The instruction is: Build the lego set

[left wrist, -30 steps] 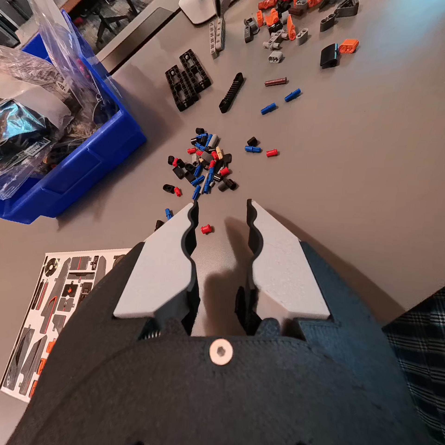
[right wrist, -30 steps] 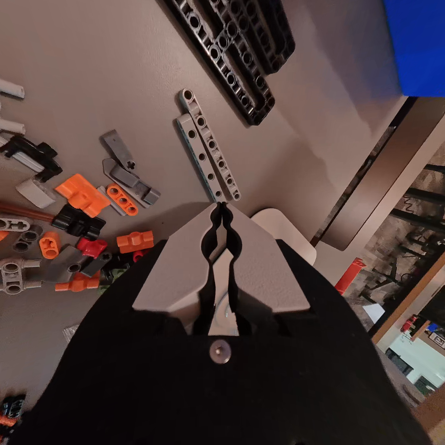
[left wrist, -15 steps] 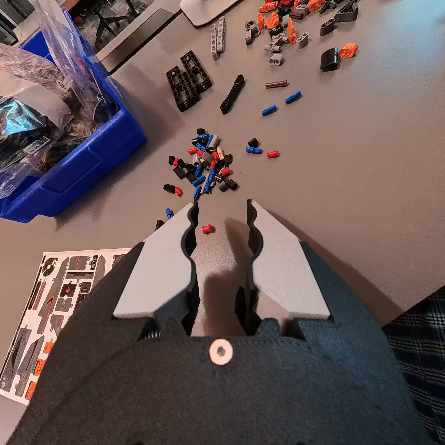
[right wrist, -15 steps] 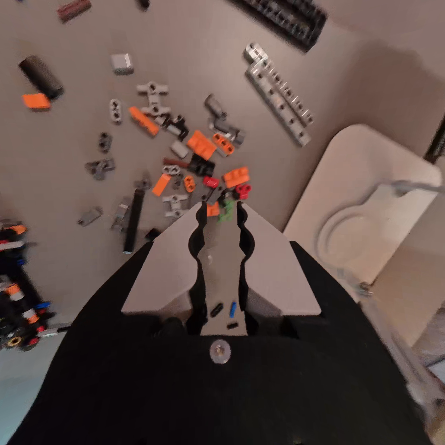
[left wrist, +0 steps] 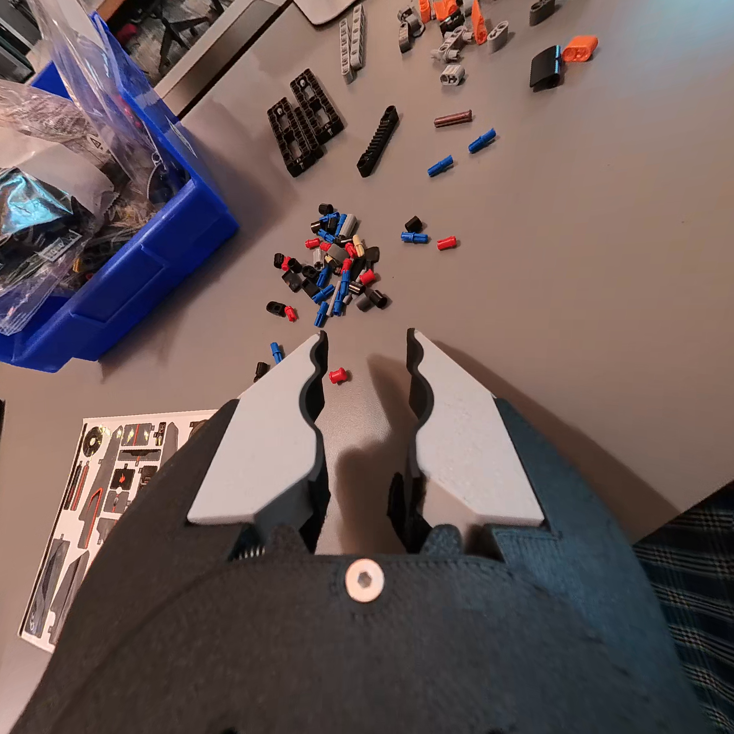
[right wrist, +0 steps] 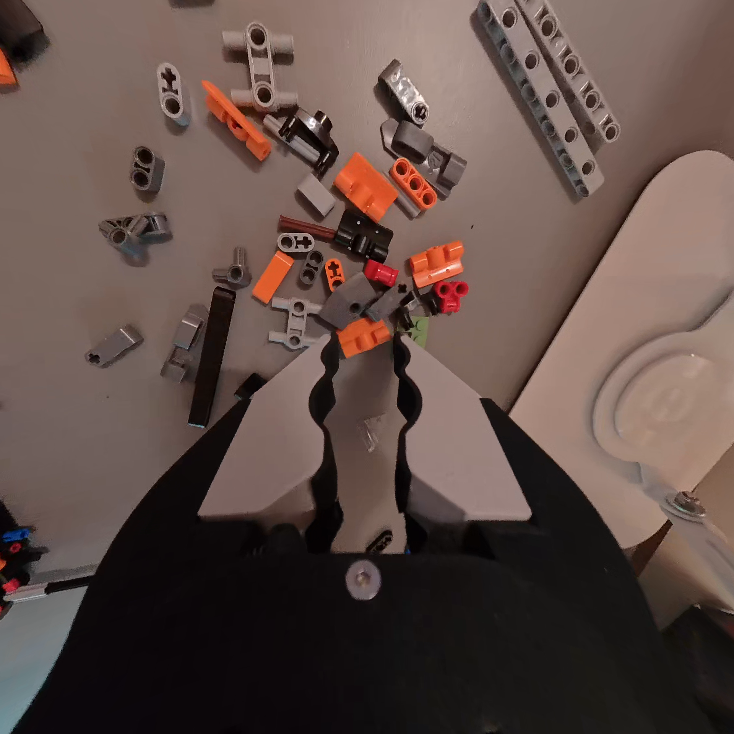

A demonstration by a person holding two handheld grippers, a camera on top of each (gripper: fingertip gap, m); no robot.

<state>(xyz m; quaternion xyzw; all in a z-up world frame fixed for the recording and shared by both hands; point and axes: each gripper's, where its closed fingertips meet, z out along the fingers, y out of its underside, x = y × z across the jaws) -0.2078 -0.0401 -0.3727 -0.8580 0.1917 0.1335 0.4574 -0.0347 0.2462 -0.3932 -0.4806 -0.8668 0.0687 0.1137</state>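
My left gripper [left wrist: 366, 335] is open and empty above the grey table, with a red pin [left wrist: 337, 375] lying between its fingers. A heap of small blue, red and black pins [left wrist: 337, 266] lies just beyond it. My right gripper [right wrist: 362, 341] is open and empty, hovering over a scatter of orange, grey, black and red pieces. An orange brick [right wrist: 362, 335] lies right at its fingertips. Two long grey beams [right wrist: 552, 95] lie at the upper right. Two black frames [left wrist: 304, 121] and a black beam [left wrist: 377, 141] lie farther off in the left wrist view.
A blue bin [left wrist: 131, 270] full of plastic bags stands at the left. A sticker sheet [left wrist: 95, 500] lies by the near table edge. A pale stand base [right wrist: 635, 357] sits right of the right gripper. A part-built model [right wrist: 16, 556] shows at the far left edge. Tip to tip, the grippers are about 35 centimeters apart. My left tips are roughly 15 centimeters from the black beam [left wrist: 377, 141].
My right gripper was shut by the grey beams, then opened and swung over to the scatter of orange and grey pieces, coming lower. My left gripper has barely moved.
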